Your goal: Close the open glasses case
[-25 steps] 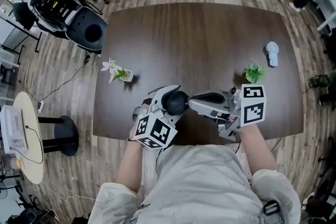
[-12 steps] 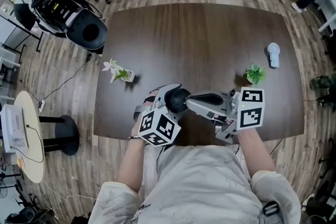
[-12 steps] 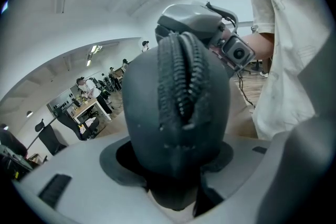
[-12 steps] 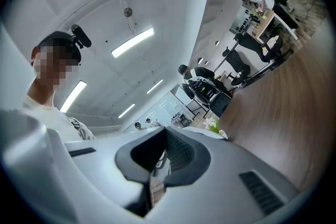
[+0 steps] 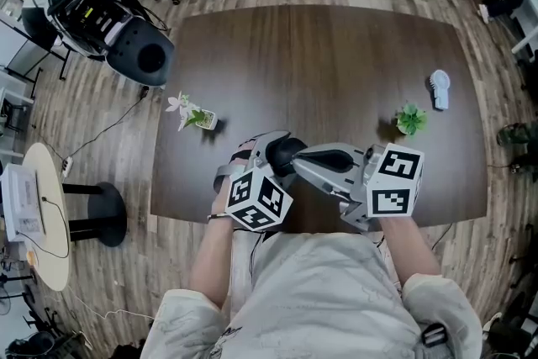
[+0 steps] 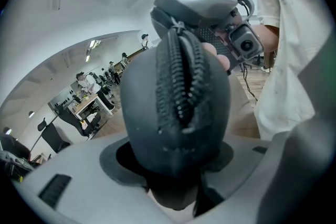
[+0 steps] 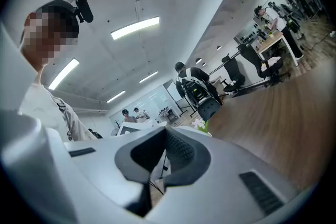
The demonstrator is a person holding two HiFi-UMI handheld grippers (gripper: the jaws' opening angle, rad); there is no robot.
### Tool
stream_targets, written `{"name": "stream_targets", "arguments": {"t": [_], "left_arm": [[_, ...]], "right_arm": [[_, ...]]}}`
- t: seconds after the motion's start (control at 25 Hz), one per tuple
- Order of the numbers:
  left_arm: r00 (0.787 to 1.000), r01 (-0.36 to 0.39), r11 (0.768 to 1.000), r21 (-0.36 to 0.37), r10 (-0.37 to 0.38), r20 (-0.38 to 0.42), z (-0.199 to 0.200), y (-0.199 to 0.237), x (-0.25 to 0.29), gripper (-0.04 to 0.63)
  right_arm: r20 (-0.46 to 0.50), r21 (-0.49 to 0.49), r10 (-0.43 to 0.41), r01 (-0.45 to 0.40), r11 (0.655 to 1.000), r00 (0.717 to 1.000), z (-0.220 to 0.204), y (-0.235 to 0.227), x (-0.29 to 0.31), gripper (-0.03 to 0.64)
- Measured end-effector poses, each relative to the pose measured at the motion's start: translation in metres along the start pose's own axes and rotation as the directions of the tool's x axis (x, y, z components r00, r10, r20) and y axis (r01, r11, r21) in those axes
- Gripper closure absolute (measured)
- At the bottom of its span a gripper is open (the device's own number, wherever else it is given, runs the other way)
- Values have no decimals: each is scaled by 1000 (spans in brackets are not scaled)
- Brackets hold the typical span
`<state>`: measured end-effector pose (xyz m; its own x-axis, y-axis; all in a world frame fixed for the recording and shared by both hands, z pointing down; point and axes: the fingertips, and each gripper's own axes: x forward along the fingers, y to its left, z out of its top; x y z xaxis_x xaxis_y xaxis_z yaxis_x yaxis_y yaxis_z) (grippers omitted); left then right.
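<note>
Midway through the closing step, by the look of it. Clamps the left claw (image 5: 277, 157) round the dark glasses case (image 6: 178, 113), held over the near edge of the counter (image 5: 336, 71), with the zip (image 6: 181, 76) gaping. Sets the right claw (image 5: 299, 161), pinched together, at the case's far end. Next, probably: drawing the zip along the remaining gap. Cannot tell what lies inside.

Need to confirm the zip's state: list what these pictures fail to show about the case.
Case contents: left gripper view, the zip gap is too dark.
Zip pull: head view, right gripper covers that end; right gripper view shows no case.
Case's far end: left gripper view, hidden behind its own bulk.
</note>
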<state>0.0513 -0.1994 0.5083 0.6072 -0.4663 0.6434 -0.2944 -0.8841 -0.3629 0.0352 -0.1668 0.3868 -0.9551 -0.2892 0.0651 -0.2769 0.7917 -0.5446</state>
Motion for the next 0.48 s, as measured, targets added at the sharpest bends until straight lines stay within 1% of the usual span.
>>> {"name": "stream_targets", "arguments": {"t": [0.36, 0.44, 0.48], "left_arm": [[999, 23, 999, -31, -21, 35, 3, -2, -7, 342], [998, 31, 998, -50, -28, 61, 7, -3, -10, 341], [996, 40, 997, -62, -35, 81, 9, -3, -12, 341]], "right_arm": [[19, -19, 19, -19, 1000, 1000, 3, 7, 2, 609], [39, -53, 50, -48, 997, 998, 7, 14, 1, 593], [52, -85, 72, -67, 994, 996, 10, 19, 0, 571]]}}
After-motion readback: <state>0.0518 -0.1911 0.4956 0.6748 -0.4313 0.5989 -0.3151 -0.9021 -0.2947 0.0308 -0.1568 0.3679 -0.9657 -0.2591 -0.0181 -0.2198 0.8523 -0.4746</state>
